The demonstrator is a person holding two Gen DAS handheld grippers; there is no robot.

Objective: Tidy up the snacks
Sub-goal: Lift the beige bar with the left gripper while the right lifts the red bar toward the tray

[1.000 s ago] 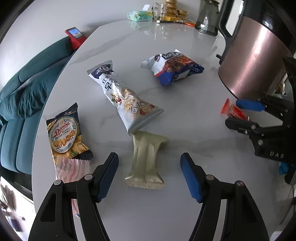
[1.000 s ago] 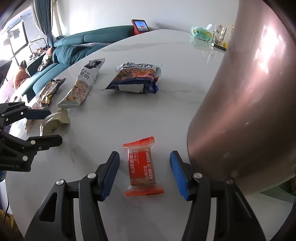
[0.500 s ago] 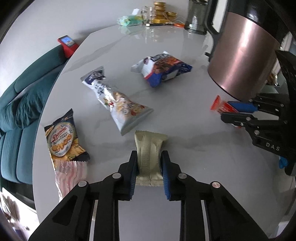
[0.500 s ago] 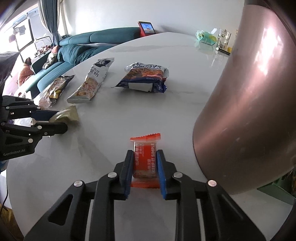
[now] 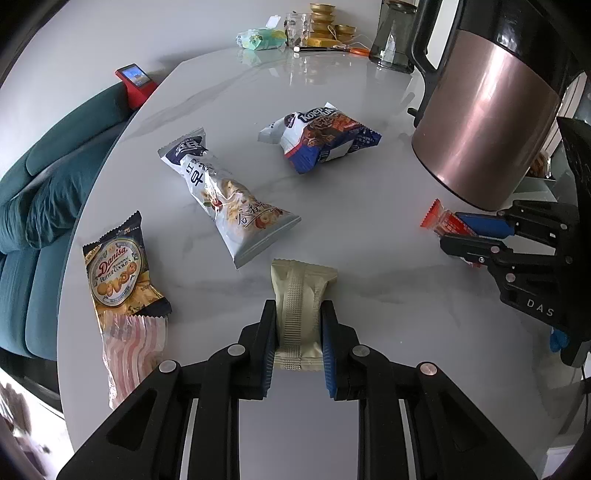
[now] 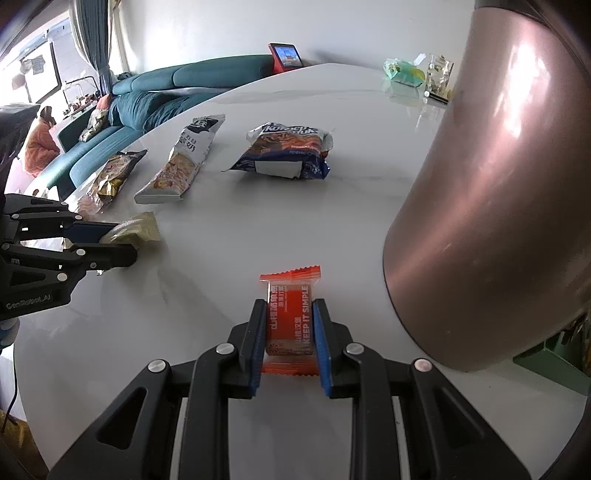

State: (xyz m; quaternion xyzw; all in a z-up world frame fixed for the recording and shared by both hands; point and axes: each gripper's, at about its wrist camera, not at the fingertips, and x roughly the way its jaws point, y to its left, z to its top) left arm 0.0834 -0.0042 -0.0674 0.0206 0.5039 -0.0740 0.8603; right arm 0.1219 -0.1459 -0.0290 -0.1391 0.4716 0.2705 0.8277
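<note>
- White marble table (image 5: 369,229) with a curved edge fills both views; a teal sofa (image 5: 44,192) sits just beyond its left rim.
- Left gripper (image 5: 298,332) is clamped on a beige snack pack (image 5: 301,295), near the table's front edge.
- Right gripper (image 6: 289,332) is clamped on a red snack pack (image 6: 290,317), which lies close beside a big copper-coloured kettle (image 6: 491,221).
- Between the two grippers the tabletop is bare, and so is the middle strip behind them.
- A cookie bag (image 5: 118,269) lies close to the left rim, overlapping a pink striped pack (image 5: 129,350).
- A long white bag (image 5: 229,203) and a blue bag (image 5: 321,136) lie farther in, well apart from each other.
- Glasses and small items (image 5: 314,29) crowd the far edge.
</note>
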